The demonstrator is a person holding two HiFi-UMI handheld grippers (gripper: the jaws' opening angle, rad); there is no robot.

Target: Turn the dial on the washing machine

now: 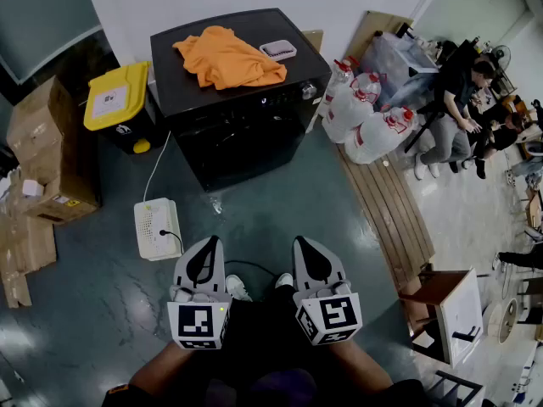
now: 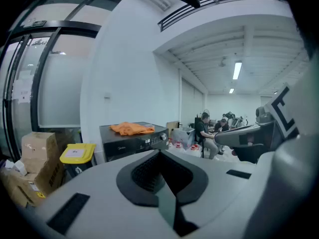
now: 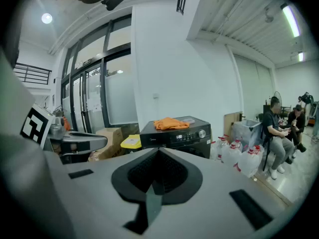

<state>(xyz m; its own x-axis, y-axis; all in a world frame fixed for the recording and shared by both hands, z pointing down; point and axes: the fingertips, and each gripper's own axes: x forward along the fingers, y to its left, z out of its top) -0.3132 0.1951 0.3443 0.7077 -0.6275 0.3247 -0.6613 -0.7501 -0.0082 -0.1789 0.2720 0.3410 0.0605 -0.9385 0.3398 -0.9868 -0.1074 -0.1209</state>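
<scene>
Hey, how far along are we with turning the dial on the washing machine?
Nothing looks done yet: the washing machine stands some way off across the floor, and the dial on its front has nothing touching it. In hand: nothing; the left gripper and right gripper are both shut and empty, well short of it. Left to do: approach, grip the dial and turn it.

**Open floor up to the washer's front**

Bare floor (image 1: pixel 280 219) runs straight ahead to the washing machine (image 1: pixel 237 134). Its dial (image 1: pixel 309 91) stands uncovered at the front's upper right corner. Water jugs (image 1: pixel 365 113) crowd just right of it, and a yellow-lidded bin (image 1: pixel 119 100) flanks the left. A white box (image 1: pixel 155 227) lies on the floor to the left. An orange cloth (image 1: pixel 227 58) covers part of the top.
</scene>
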